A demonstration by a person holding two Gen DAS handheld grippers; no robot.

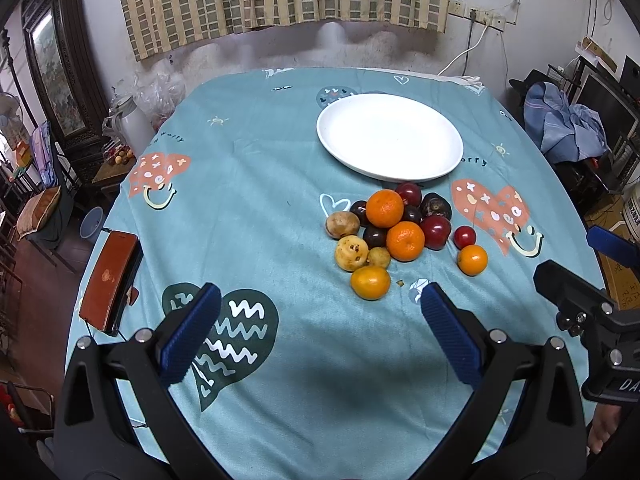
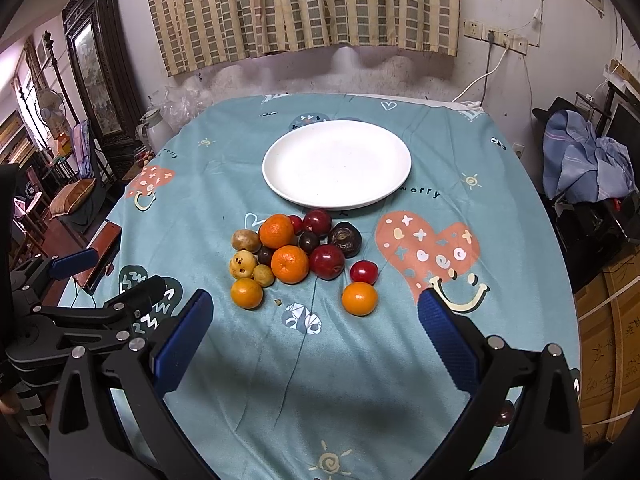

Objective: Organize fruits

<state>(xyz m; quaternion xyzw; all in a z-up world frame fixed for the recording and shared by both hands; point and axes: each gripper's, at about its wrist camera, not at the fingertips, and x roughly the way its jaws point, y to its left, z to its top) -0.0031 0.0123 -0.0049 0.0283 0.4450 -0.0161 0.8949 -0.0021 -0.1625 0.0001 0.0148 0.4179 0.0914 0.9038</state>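
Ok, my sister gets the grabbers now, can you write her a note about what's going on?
Left gripper: open, holding nothing, hovering over the tablecloth near the fruit.
Right gripper: open, empty too, hovering over the near side of the fruit.
White plate: nothing on it, at the far side of the table.
Fruit pile: oranges, dark red plums and yellowish-brown fruits bunched on the cloth just in front of the plate. One orange and one small red fruit sit slightly apart on the right.
Done: nothing moved onto the plate.
Left: all the fruit.
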